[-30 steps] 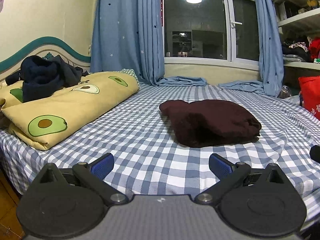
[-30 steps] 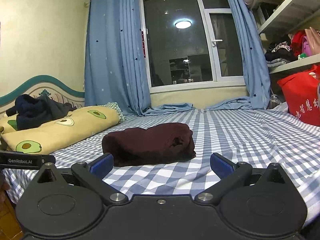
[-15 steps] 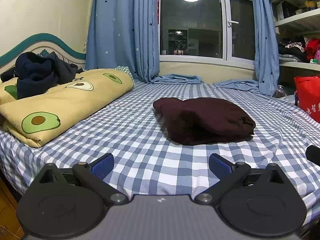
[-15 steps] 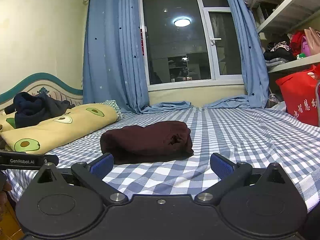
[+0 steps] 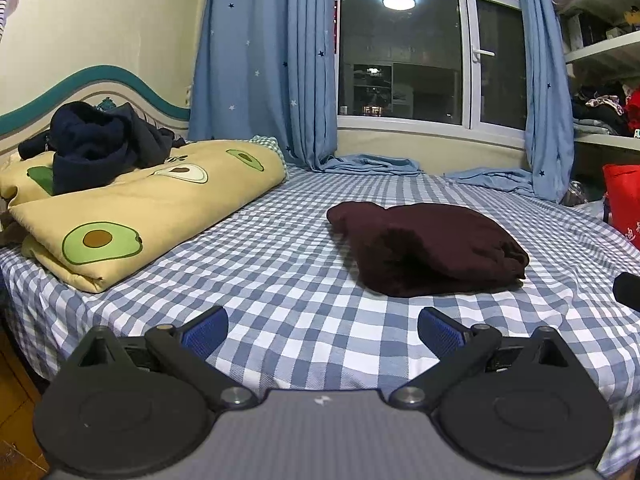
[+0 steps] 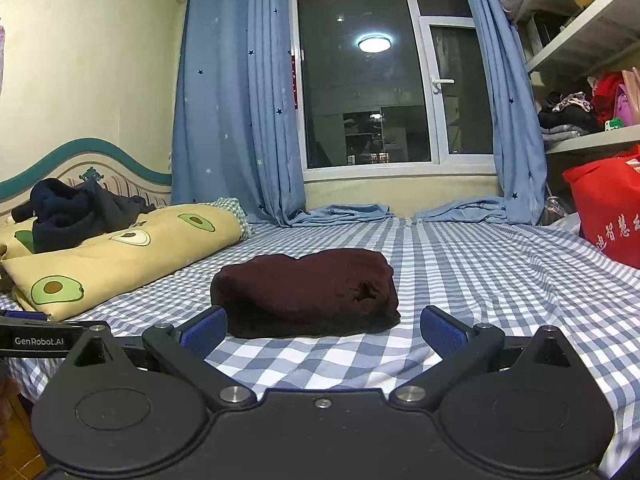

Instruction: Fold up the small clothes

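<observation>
A dark maroon garment (image 5: 428,250) lies folded into a thick bundle on the blue-and-white checked bed sheet (image 5: 280,256). My left gripper (image 5: 322,330) hovers open over the bed's near edge, short of the bundle and to its left, with nothing between its blue pads. In the right wrist view the same maroon garment (image 6: 308,292) sits just beyond my right gripper (image 6: 322,330), which is open and empty, both fingers apart from the cloth. The left gripper's body (image 6: 34,338) shows at that view's left edge.
A folded yellow avocado-print quilt (image 5: 132,216) with a dark navy garment (image 5: 100,144) heaped on it lies by the headboard at left. Blue curtains (image 5: 264,60) and a window stand behind the bed. A red bag (image 6: 608,216) and cluttered shelves (image 6: 580,120) are at right.
Both grippers have shifted slightly near the bed's front edge, the views tilting a little. The maroon bundle has not moved, and both grippers stay open.
</observation>
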A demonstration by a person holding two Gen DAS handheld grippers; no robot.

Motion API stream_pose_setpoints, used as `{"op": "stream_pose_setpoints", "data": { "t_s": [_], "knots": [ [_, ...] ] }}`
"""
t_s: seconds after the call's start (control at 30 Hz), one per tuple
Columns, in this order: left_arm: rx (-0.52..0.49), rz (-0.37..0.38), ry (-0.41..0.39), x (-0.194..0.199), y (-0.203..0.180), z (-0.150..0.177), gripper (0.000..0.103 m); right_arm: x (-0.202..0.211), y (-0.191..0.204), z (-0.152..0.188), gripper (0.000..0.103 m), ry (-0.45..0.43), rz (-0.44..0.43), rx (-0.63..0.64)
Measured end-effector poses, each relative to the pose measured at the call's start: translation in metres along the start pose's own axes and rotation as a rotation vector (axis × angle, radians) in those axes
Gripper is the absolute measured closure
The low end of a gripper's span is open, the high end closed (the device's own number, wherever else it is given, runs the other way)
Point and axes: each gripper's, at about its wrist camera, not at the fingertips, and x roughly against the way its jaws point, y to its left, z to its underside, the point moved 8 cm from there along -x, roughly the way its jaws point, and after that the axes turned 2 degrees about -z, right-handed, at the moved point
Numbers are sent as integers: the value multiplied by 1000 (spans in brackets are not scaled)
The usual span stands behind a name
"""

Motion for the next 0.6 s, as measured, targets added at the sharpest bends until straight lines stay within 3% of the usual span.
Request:
{"op": "stream_pose_setpoints", "data": {
  "t_s": [0.4, 0.6],
  "knots": [
    [-18, 1, 3, 1, 1, 1, 1, 5, 2, -1, 0, -5, 13, 11],
    [37, 34, 21, 2, 3, 0, 1, 6, 3, -3, 0, -9, -1, 7]
  ]
}}
